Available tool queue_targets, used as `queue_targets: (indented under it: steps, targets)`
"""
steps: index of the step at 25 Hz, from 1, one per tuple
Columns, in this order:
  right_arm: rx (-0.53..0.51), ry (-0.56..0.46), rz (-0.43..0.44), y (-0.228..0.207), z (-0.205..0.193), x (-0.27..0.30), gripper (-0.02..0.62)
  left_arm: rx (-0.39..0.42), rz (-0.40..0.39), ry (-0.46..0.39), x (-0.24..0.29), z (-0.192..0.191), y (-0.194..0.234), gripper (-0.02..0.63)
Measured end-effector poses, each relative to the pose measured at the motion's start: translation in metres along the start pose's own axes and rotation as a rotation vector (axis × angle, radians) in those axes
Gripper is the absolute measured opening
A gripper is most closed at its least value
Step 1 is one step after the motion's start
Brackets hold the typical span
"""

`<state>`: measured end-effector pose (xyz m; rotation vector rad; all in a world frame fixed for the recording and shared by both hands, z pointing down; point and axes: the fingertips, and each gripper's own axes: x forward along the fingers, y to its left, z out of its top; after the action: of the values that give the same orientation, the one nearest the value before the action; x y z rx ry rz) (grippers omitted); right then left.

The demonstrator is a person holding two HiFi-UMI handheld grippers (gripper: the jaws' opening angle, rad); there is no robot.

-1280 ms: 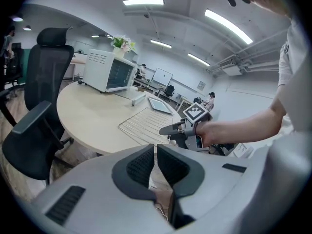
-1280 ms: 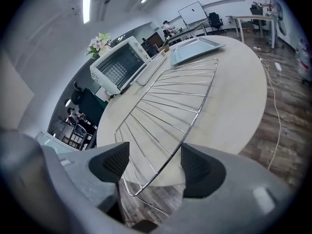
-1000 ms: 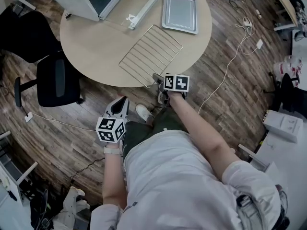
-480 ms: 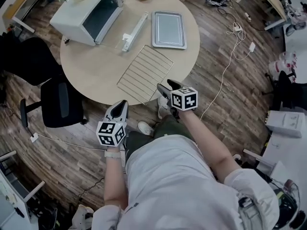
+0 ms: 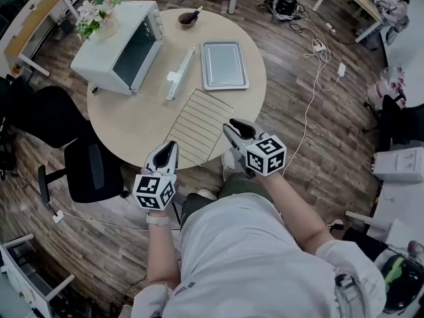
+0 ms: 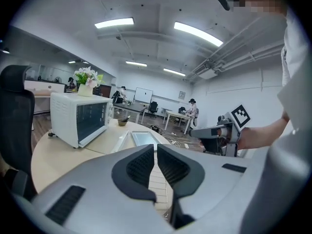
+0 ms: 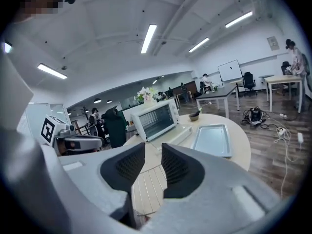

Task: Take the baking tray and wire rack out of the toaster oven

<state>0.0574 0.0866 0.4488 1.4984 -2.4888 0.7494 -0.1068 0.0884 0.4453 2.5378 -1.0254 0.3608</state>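
Note:
The white toaster oven (image 5: 119,45) stands at the table's far left with its glass door (image 5: 179,71) folded down. The baking tray (image 5: 224,65) lies flat on the round table (image 5: 132,124), right of the door. The wire rack (image 5: 199,128) lies nearer me, by the front edge. Both grippers hover off the table near my body. My left gripper (image 5: 169,148) is shut and empty. My right gripper (image 5: 235,130) has its jaws closing with nothing between them. The right gripper view shows the tray (image 7: 212,139) and rack (image 7: 146,189) beyond its fingertips.
A dark bowl with a spoon (image 5: 189,18) sits at the table's far edge. Flowers (image 5: 93,12) stand on top of the oven. A black office chair (image 5: 93,171) is at the table's left. Cables (image 5: 318,52) trail over the wooden floor at right.
Both grippers have risen and drawn back from the table's front edge. The right gripper has left the rack's near corner and its jaws have narrowed. Tray and rack lie where they were.

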Motion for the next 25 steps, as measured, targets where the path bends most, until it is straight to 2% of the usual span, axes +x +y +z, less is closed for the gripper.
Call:
queue_targets:
  steps: [6,14,19,25]
  targets:
    - [-0.055,-0.105,0.028,0.011,0.043,-0.023,0.101,0.045,-0.019,-0.059,-0.001,0.038,-0.01,0.002]
    - [-0.151,-0.204,0.059,0.024,0.074,-0.045,0.1,0.13,-0.048,-0.14,-0.006,0.073,-0.029,0.002]
    - [-0.219,-0.226,0.094,0.034,0.082,-0.052,0.1,0.146,-0.059,-0.176,-0.008,0.086,-0.035,0.002]
    - [-0.22,-0.226,0.1,0.04,0.076,-0.056,0.1,0.16,-0.068,-0.198,-0.012,0.093,-0.042,0.002]
